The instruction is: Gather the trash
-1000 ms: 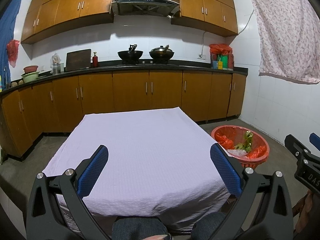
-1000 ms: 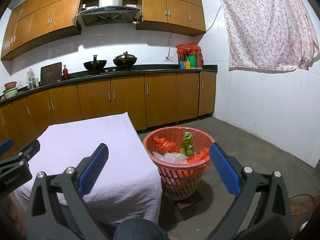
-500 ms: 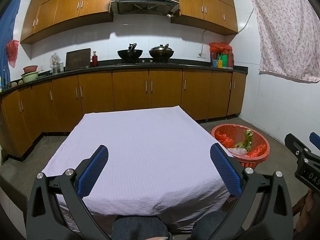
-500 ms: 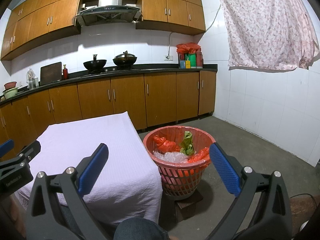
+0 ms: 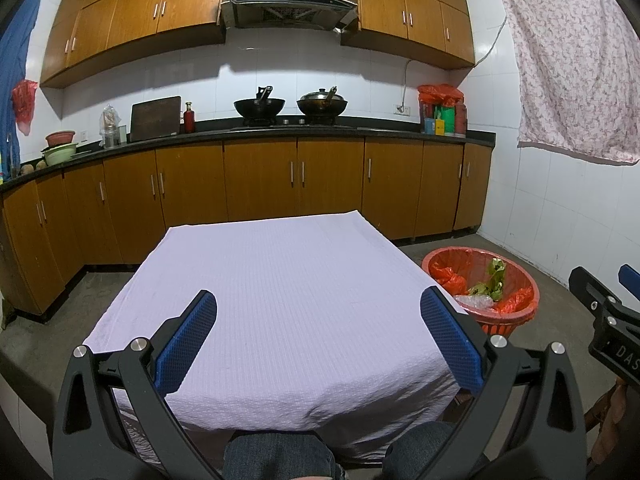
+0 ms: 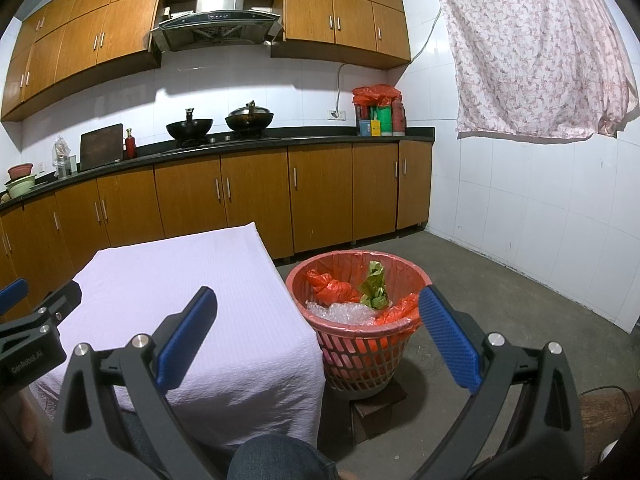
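Note:
A red mesh basket (image 6: 362,354) lined with a red bag stands on the floor right of the table. It holds red plastic scraps, a green wrapper (image 6: 373,286) and clear bubble wrap (image 6: 340,312). The left wrist view shows the same basket (image 5: 520,312) past the table's right corner. My left gripper (image 5: 318,340) hangs open over the near half of the lilac tablecloth (image 5: 272,280), nothing between its blue pads. My right gripper (image 6: 318,338) is open too, held low between the table's right edge (image 6: 280,320) and the basket.
Wooden base cabinets (image 5: 260,184) with a black counter run along the back wall, two woks (image 5: 260,106) on the stove. A floral cloth (image 6: 532,52) hangs on the right wall. Bare concrete floor (image 6: 500,304) lies right of the basket. The person's knees (image 5: 280,456) show at the bottom.

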A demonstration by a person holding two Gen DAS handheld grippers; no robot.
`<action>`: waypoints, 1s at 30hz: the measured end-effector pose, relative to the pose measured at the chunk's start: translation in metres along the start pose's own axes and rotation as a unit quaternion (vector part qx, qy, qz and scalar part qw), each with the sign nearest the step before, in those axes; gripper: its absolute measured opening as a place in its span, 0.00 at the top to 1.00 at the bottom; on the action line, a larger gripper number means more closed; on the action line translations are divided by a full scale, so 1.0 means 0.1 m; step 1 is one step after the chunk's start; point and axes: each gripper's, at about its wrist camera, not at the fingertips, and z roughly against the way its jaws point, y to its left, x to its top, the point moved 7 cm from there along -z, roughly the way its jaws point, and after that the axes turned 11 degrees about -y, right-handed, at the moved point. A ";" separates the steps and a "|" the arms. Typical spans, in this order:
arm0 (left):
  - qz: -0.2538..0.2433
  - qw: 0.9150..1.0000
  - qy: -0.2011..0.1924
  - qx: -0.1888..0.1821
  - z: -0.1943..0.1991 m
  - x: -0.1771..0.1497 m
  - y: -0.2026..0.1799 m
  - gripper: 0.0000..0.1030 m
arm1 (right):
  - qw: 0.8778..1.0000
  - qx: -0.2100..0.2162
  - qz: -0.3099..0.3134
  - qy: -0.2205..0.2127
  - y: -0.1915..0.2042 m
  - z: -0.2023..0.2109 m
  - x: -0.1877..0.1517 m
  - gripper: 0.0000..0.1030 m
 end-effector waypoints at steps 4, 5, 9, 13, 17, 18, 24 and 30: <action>0.001 1.000 0.003 0.000 -0.01 -0.01 0.02 0.02 | 1.000 0.000 0.000 0.001 -0.01 -0.01 -0.02 0.04; 0.002 1.000 0.003 0.000 0.00 -0.01 0.02 0.02 | 1.000 0.000 0.000 0.001 0.00 -0.01 -0.02 0.04; 0.001 1.000 0.004 -0.001 0.00 -0.01 0.03 0.02 | 1.000 0.001 0.000 0.001 -0.01 -0.01 -0.02 0.04; 0.001 1.000 0.004 -0.002 -0.02 -0.01 0.02 0.02 | 1.000 0.001 -0.001 0.001 -0.01 -0.01 -0.02 0.04; 0.001 1.000 0.004 -0.002 -0.02 -0.01 0.02 0.02 | 1.000 0.001 0.000 0.001 0.00 -0.01 -0.02 0.04; 0.001 1.000 0.005 -0.002 -0.02 -0.02 0.02 0.02 | 1.000 0.001 0.000 0.001 0.00 -0.01 -0.02 0.04; 0.001 1.000 0.003 -0.002 -0.03 -0.03 0.04 0.02 | 1.000 0.001 -0.001 0.001 -0.01 -0.01 -0.01 0.04; 0.001 1.000 0.001 -0.001 -0.04 -0.02 0.07 0.02 | 1.000 0.000 -0.001 0.001 -0.01 -0.01 -0.01 0.04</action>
